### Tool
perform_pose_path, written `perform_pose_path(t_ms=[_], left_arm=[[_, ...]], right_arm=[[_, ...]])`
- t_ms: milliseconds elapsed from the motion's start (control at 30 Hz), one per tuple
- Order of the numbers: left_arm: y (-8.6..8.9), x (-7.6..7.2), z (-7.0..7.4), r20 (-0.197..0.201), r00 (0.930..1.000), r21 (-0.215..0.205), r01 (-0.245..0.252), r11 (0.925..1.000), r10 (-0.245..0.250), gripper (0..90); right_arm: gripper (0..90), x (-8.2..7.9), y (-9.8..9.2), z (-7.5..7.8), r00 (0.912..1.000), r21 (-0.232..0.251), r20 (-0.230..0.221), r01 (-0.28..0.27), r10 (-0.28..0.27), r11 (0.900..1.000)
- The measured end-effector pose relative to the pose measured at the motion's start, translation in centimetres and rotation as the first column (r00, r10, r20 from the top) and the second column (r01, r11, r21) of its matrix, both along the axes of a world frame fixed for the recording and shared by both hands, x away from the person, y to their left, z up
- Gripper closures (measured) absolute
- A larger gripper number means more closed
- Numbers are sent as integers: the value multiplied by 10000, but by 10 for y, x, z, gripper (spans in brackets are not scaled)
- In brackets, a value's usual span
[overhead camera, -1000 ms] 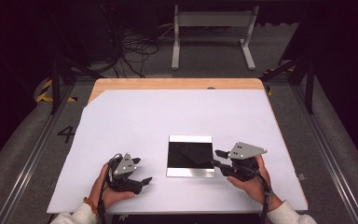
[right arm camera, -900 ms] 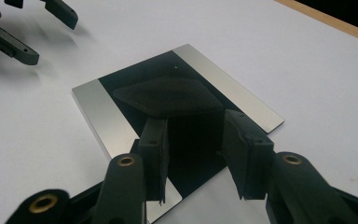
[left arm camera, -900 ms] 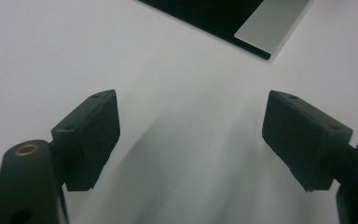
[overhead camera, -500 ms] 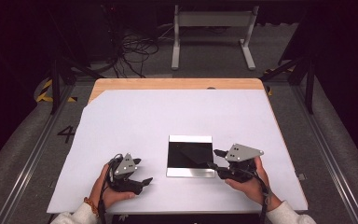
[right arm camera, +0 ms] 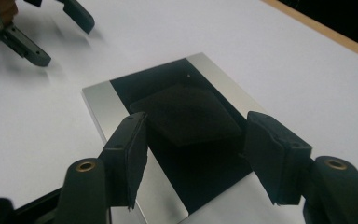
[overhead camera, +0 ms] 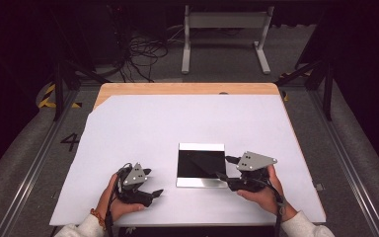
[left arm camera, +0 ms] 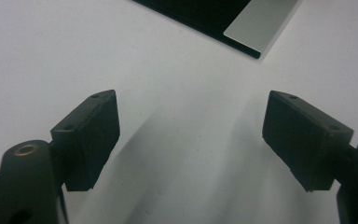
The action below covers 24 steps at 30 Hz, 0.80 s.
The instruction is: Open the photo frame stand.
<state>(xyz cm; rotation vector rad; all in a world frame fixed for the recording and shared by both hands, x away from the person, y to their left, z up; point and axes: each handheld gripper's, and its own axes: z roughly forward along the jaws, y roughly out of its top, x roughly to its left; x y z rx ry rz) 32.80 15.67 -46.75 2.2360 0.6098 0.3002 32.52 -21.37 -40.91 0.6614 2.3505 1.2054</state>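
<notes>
On the white sheet (overhead camera: 143, 128): one black plate (overhead camera: 201, 163) between left gripper (overhead camera: 153, 183), jaws wide, and right gripper (overhead camera: 226, 168), jaws just opening, empty.

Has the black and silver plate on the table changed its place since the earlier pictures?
No. The plate lies at the same spot on the white sheet, equally far from the sheet's near edge, beside the right gripper.

It looked like a lab: a white-covered counter (overhead camera: 143, 128), floor rails (overhead camera: 29, 173), tangled cables (overhead camera: 140, 52) and a metal stand (overhead camera: 227, 19)
</notes>
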Motion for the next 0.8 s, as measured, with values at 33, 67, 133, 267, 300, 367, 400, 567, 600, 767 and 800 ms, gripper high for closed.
perform_pose_path(t_ms=[33,67,133,267,300,367,400,567,600,767,800], left_arm=[[0,-1,0,-69,10000,9,-31,10000,31,197],[0,0,0,-73,10000,-2,0,10000,0,197],[0,-1,0,-59,10000,2,37,10000,-37,197],[0,-1,1,-35,10000,-34,42,10000,-42,197],[1,-1,1,-30,10000,-63,39,10000,-39,197],[1,-1,1,-49,10000,-75,63,10000,-63,197],[1,-1,1,-44,10000,-69,75,9999,-76,197],[0,-1,1,-48,9999,-76,129,9999,-129,197],[0,-1,1,-68,9999,-60,124,9999,-124,197],[-1,-1,1,-136,9998,-100,143,9998,-145,195],[-1,-1,1,-151,9998,-135,148,9998,-150,195]], right_arm=[[402,0,0,1,10000,9,73,11,-11,10000],[401,1,0,3,10000,88,83,-12,11,10000],[406,3,1,3,9999,79,21,-112,112,9999],[394,1,3,2,9997,-349,-101,-222,219,9991],[388,0,2,2,9991,-434,-152,-404,398,9982],[355,-1,1,1,9987,-644,-111,-511,505,9966],[354,-1,1,0,9983,-710,-144,-582,573,9958],[350,2,5,-4,9994,-1286,-3,-333,336,9911],[350,2,5,-4,9994,-1286,-3,-333,336,9911],[371,2,8,0,9984,-1282,521,-169,237,9916],[375,3,8,0,9983,-1313,526,-170,241,9912]])
